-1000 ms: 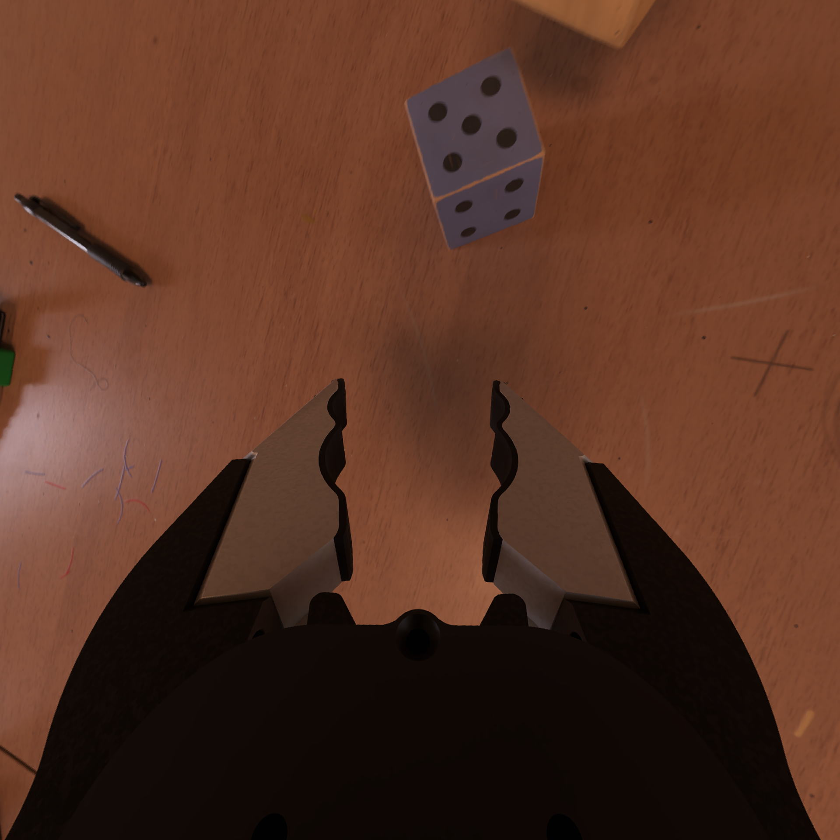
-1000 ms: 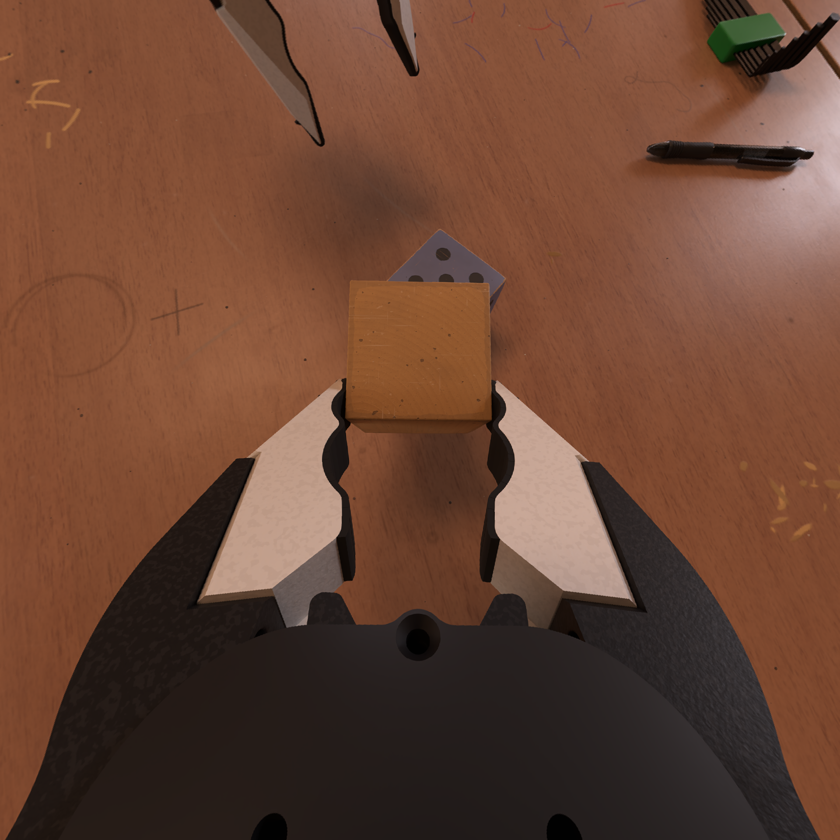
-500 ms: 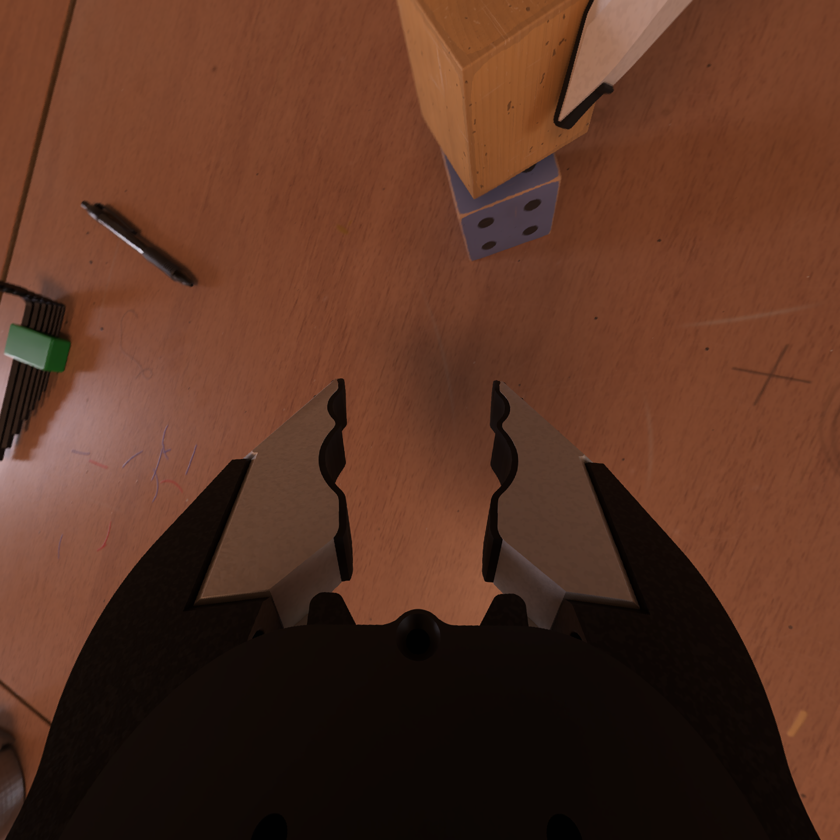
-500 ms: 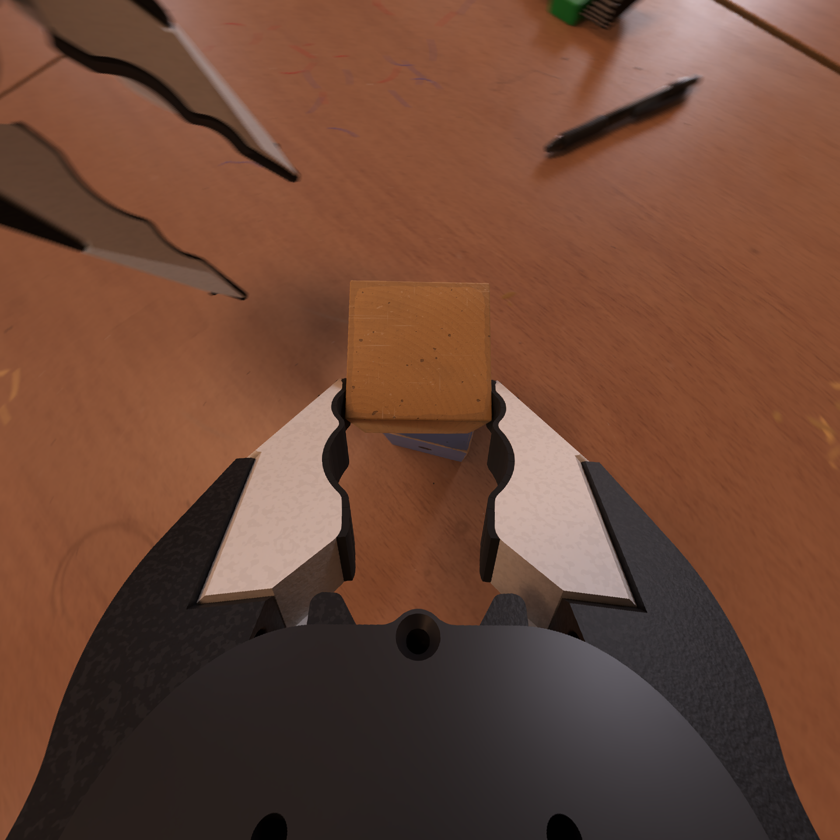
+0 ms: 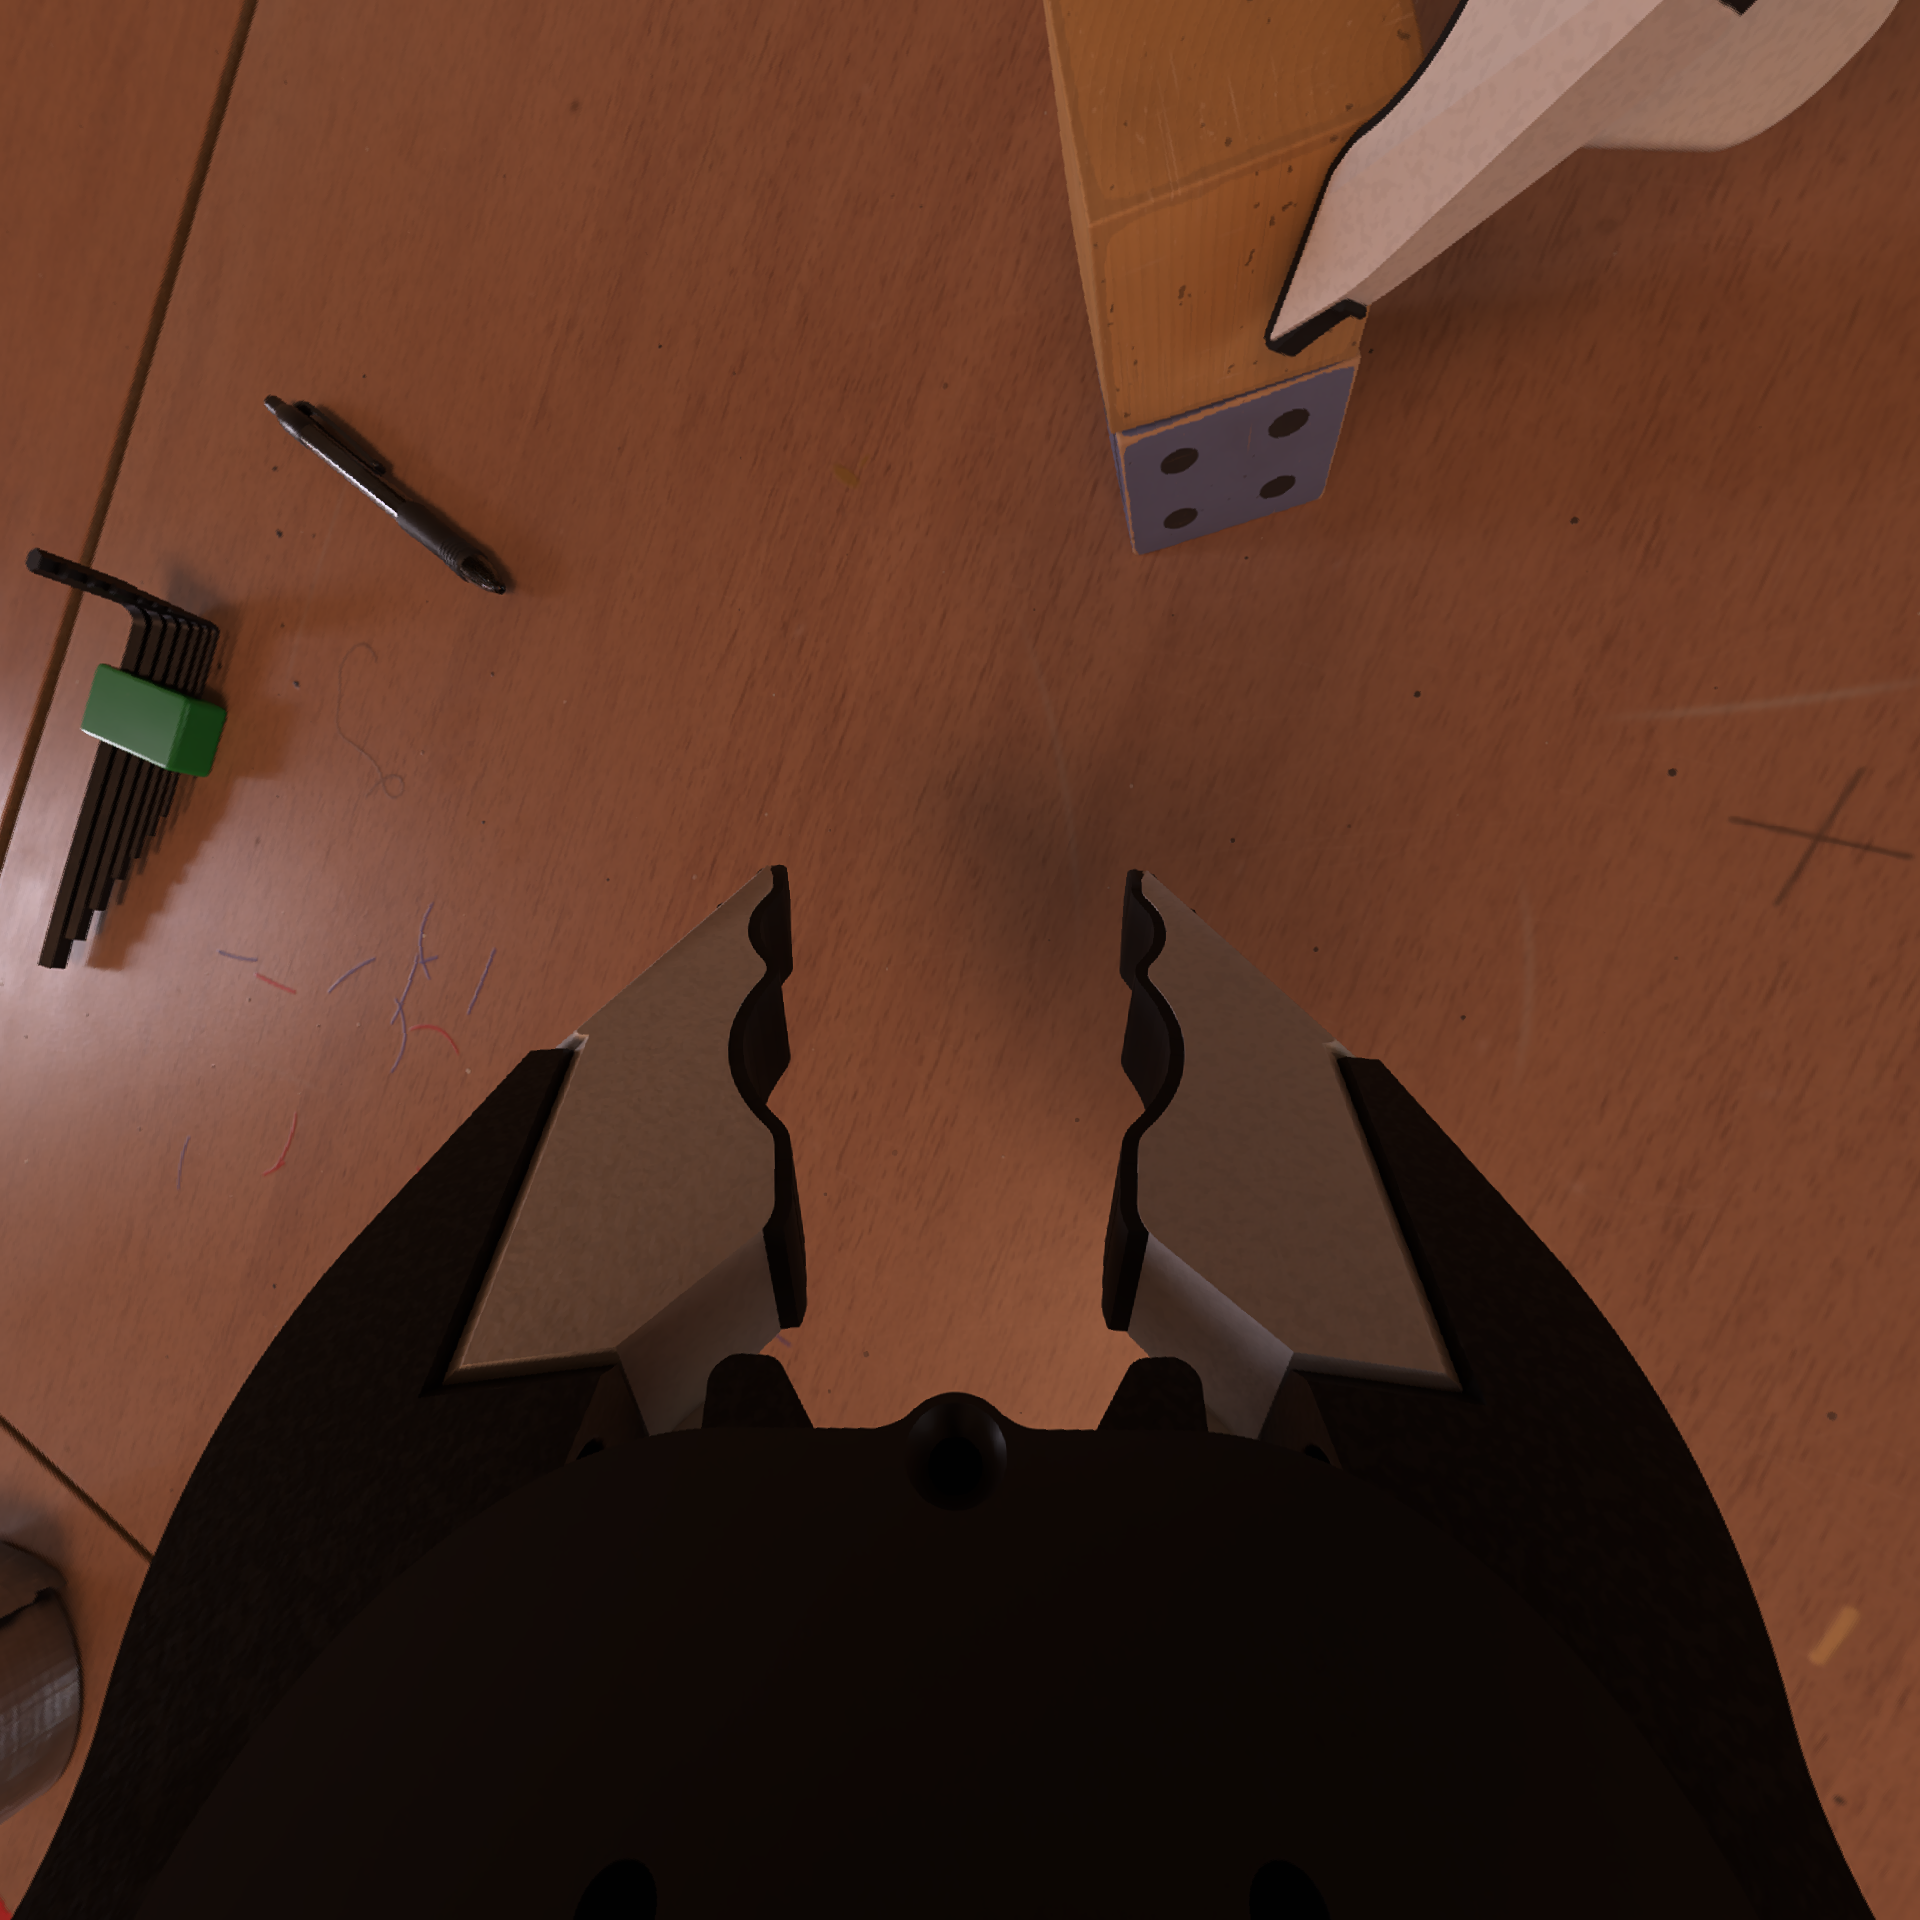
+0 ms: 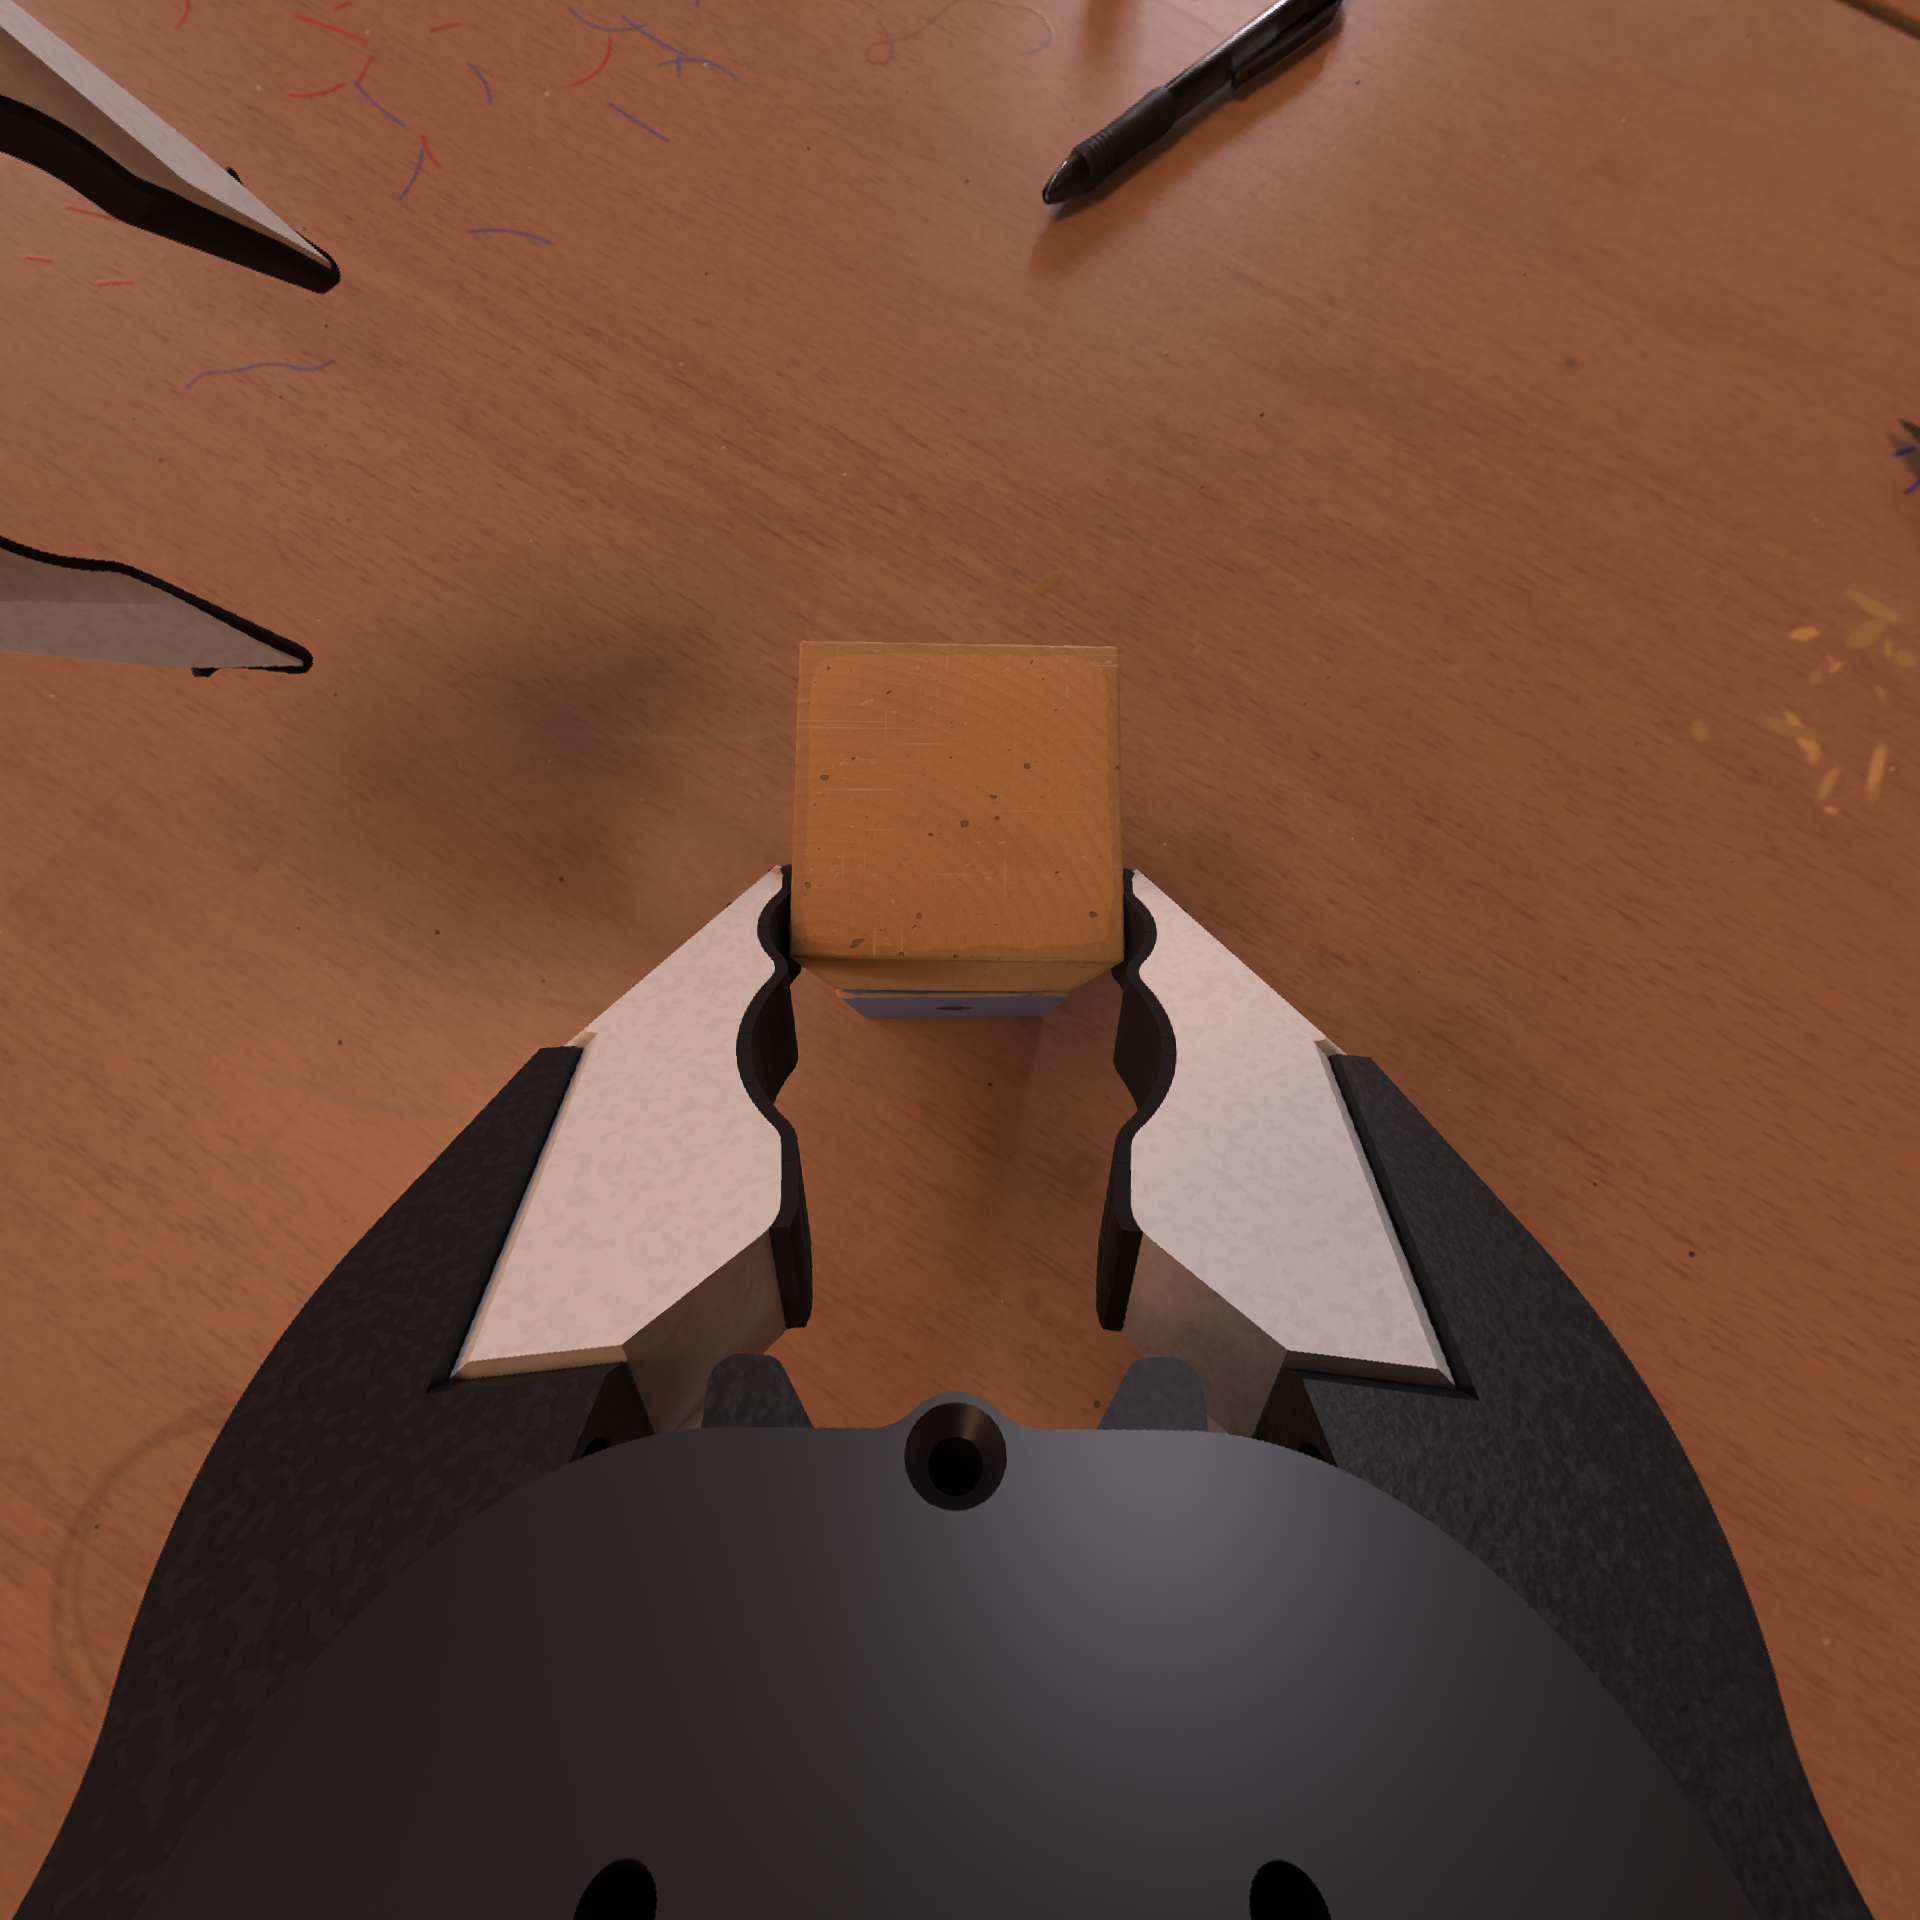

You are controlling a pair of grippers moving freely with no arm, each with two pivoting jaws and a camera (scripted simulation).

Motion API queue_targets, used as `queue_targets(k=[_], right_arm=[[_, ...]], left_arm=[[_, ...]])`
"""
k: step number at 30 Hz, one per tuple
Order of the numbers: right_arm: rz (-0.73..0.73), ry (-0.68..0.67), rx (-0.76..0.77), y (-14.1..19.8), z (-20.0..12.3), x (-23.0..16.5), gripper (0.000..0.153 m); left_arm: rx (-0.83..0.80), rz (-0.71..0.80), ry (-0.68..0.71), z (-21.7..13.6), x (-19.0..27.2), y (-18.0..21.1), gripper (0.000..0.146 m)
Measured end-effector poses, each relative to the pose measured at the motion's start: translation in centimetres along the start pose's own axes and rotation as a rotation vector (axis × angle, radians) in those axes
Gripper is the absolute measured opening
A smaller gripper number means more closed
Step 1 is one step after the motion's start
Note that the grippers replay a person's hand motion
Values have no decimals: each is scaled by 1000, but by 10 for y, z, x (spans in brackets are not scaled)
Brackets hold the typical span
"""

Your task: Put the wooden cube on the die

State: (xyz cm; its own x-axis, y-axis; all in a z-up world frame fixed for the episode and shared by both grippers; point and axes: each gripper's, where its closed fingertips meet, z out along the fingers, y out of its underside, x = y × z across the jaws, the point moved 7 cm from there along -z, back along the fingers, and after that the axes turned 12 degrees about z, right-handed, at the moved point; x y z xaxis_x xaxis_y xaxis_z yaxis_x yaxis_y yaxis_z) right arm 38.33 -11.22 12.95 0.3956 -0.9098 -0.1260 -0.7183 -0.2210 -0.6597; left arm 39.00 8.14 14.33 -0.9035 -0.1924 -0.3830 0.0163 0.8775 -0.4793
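The right gripper (image 6: 954, 883) clamps the wooden cube (image 6: 954, 800) between its fingertips, one on each side face. The cube sits on the die (image 5: 1231, 473), bottom touching the die's top. The right wrist view shows only a sliver of the die under the cube; the left wrist view shows its four-dot side, plus a pen (image 5: 384, 494) and hex keys (image 5: 125, 748) far left. The left gripper (image 5: 954, 883) is spread apart, empty, near the stack.
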Motion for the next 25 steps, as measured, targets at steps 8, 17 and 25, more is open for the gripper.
queue_targets(k=[8, 17, 25], right_arm=[[-43, 10, -21, 1, 3, -1, 61], [-110, -125, 5, -10, -44, 10, 81], [146, -50, 15, 3, -98, 103, 85]], left_arm=[[-10, 4, -13, 0, -1, -1, 64], [111, -157, -104, -19, -15, -27, 64], [344, -392, -44, -24, -4, -100, 64]])
